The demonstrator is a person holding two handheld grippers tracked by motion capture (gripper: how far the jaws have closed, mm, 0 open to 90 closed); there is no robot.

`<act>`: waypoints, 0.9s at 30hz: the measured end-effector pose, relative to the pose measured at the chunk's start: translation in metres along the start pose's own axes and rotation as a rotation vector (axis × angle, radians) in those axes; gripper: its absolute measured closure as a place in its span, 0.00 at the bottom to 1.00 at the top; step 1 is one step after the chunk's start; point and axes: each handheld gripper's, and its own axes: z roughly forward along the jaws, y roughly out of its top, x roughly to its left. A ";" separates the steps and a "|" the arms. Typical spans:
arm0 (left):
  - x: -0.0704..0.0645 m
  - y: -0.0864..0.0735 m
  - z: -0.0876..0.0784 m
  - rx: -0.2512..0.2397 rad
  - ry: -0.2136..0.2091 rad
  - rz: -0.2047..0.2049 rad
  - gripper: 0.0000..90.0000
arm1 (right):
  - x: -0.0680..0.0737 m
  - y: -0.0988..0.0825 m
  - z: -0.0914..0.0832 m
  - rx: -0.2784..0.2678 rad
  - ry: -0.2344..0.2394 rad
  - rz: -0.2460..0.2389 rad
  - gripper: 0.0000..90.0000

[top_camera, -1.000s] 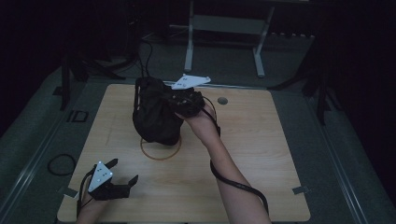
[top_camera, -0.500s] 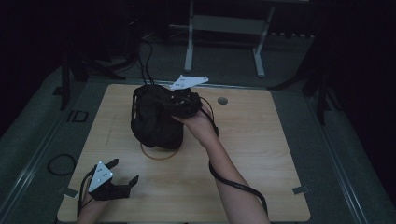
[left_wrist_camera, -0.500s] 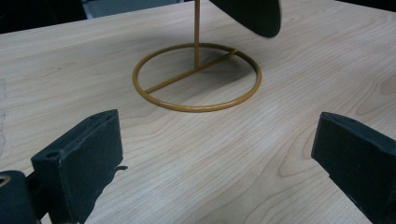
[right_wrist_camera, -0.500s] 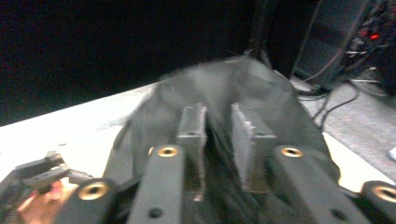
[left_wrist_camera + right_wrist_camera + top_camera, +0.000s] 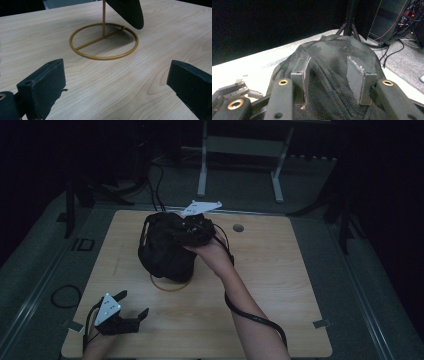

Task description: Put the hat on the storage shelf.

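A black mesh cap (image 5: 164, 255) hangs on a thin gold stand with a ring base (image 5: 170, 285) at the middle of the wooden table (image 5: 280, 285). My right gripper (image 5: 176, 227) rests on the cap's crown. Its jaws have just been opening, and in the right gripper view the right gripper (image 5: 328, 75) stands open with the cap (image 5: 337, 50) lying slack between the pads. My left gripper (image 5: 134, 304) sits low at the table's near left corner, open and holding nothing. In the left gripper view the left gripper (image 5: 117, 80) faces the ring base (image 5: 103, 41) and the cap's edge (image 5: 130, 12).
A round cable hole (image 5: 238, 227) lies in the table's far side. Beyond the table stand a white frame (image 5: 240, 150) and dark tripods on a grey floor with cables. The right gripper's cable (image 5: 250, 315) trails along the forearm.
The cap has shifted and settled slightly on the stand under the right gripper. The left gripper has kept still.
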 end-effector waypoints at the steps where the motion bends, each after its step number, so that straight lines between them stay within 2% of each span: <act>1: 0.000 0.000 0.000 0.002 0.003 0.002 0.03 | 0.000 0.000 0.000 -0.001 0.001 0.002 0.59; 17: 0.000 0.000 0.000 -0.001 0.003 0.000 0.03 | -0.006 -0.003 -0.009 -0.014 -0.010 0.010 0.53; 27: -0.001 0.000 0.001 0.006 0.002 0.004 0.03 | -0.012 -0.009 -0.021 -0.012 -0.003 0.002 0.43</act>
